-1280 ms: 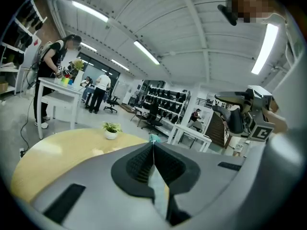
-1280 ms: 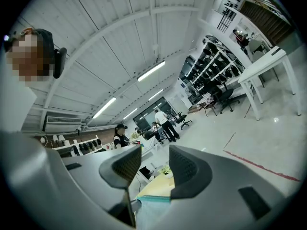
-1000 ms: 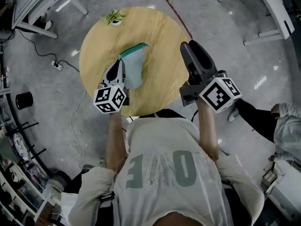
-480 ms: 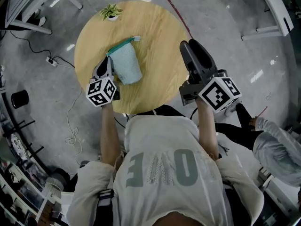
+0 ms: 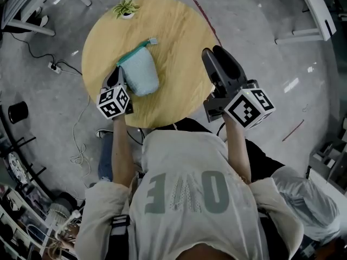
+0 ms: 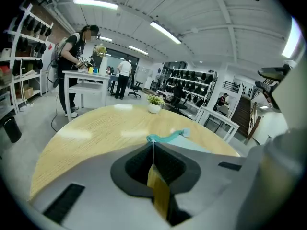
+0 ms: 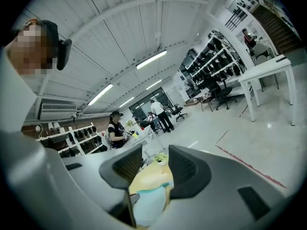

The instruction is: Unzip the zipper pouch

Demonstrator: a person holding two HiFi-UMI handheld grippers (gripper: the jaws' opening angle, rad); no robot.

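A light blue zipper pouch (image 5: 141,73) with a teal zipper edge (image 5: 132,53) rests on the round wooden table (image 5: 179,31). My left gripper (image 5: 118,76) is shut on the pouch's left corner, at the end of the zipper. In the left gripper view the teal edge (image 6: 165,138) runs from the closed jaws (image 6: 153,143) off to the right. My right gripper (image 5: 218,56) stands open above the table's right rim, apart from the pouch. Through its gap in the right gripper view (image 7: 154,164) I see the pouch (image 7: 149,201).
A small potted plant (image 5: 126,8) stands at the table's far edge. A power strip and cable (image 5: 53,66) lie on the floor at left, near a black cylinder (image 5: 18,111). White table frames (image 5: 303,20) stand at right. A person (image 6: 72,66) works at a far desk.
My left gripper has moved left and downward, carrying the pouch with it toward the table's left side. The right gripper has stayed nearly where it was.
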